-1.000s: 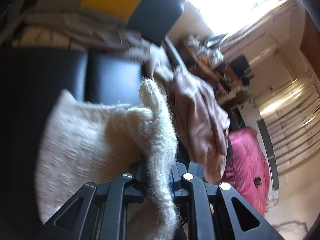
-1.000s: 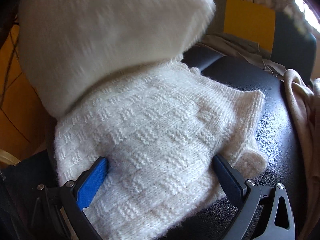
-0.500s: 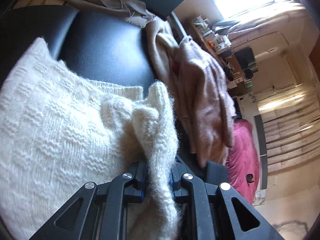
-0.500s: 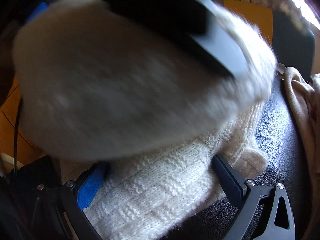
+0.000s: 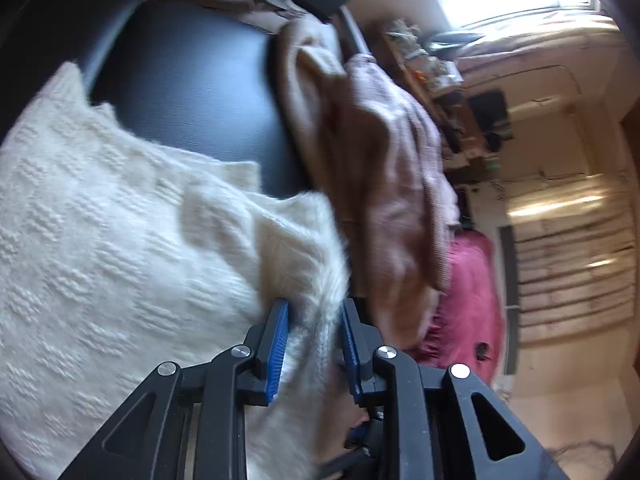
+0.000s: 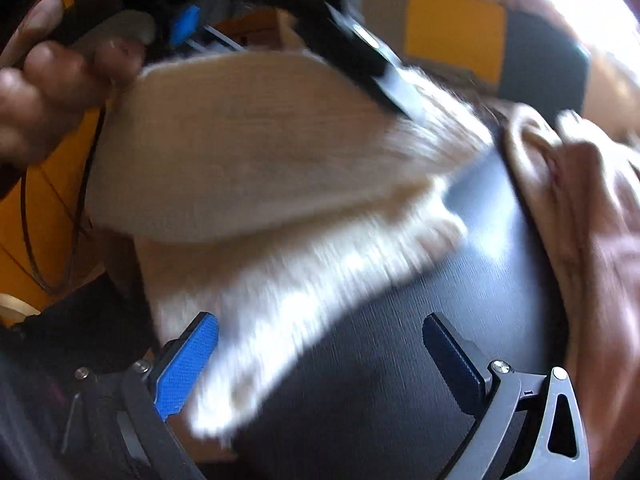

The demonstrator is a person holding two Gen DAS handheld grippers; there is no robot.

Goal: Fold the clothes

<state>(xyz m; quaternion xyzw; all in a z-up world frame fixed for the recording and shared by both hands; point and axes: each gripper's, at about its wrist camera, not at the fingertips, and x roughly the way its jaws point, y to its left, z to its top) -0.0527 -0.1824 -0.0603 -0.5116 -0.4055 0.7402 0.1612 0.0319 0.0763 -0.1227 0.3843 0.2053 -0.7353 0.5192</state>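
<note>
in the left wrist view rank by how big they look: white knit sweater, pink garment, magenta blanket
1. white knit sweater, though it's nearest the camera
2. pink garment
3. magenta blanket, farther off, so its true size is unsure
</note>
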